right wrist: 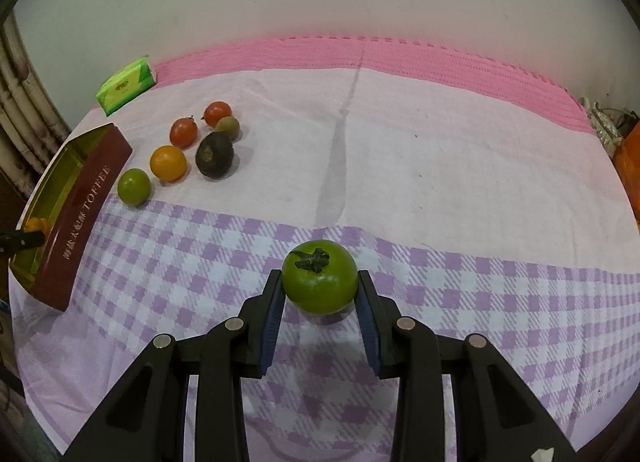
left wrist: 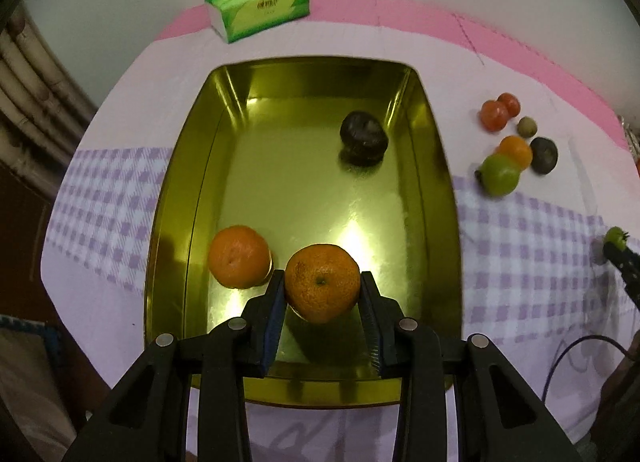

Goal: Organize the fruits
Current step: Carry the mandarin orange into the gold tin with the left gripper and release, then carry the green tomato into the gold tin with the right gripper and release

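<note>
My left gripper point(left wrist: 322, 282) is shut on an orange mandarin point(left wrist: 323, 282) and holds it over the near end of a gold tin tray point(left wrist: 448, 189). A second mandarin point(left wrist: 239, 256) and a dark fruit point(left wrist: 363, 137) lie in the tray. My right gripper point(right wrist: 320, 282) is shut on a green tomato point(right wrist: 319, 277) just above the checked cloth. Several loose fruits lie right of the tray: two red tomatoes point(right wrist: 183, 132), an orange one point(right wrist: 168, 162), a green one point(right wrist: 134, 186), a dark fruit point(right wrist: 214, 155) and a small brownish one point(right wrist: 228, 126).
A green tissue pack point(left wrist: 260, 7) lies at the table's far edge on the pink mat. The tray's red outer wall point(right wrist: 80, 217) reads TOFFEE. An orange object point(right wrist: 630, 165) and cables sit at the far right. A cable point(left wrist: 576, 358) hangs at the table's right edge.
</note>
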### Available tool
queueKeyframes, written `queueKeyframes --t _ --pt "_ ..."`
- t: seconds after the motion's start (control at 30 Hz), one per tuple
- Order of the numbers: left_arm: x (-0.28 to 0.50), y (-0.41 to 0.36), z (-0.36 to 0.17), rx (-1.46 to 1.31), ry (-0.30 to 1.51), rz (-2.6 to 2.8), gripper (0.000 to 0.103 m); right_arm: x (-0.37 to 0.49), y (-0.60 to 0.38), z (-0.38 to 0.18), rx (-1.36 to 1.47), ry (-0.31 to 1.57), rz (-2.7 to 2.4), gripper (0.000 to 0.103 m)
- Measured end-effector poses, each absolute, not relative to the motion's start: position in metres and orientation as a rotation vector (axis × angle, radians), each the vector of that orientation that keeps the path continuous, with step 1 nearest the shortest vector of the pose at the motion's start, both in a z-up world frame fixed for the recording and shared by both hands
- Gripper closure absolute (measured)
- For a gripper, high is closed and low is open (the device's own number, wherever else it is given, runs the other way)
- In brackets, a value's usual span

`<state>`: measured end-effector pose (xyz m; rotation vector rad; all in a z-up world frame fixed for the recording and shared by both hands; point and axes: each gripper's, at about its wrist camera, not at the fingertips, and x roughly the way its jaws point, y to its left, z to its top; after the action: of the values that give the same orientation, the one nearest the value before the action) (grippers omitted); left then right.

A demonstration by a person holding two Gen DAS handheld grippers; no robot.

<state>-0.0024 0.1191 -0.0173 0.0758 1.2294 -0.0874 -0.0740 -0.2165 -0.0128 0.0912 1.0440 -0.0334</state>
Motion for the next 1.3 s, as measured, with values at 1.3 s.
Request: queueKeyframes --t 1.3 --pt "-0.027 0.226 0.021 -0.193 1.052 0.079 0.034 0.015 0.049 0.016 -0.126 1.020 0.531 0.070"
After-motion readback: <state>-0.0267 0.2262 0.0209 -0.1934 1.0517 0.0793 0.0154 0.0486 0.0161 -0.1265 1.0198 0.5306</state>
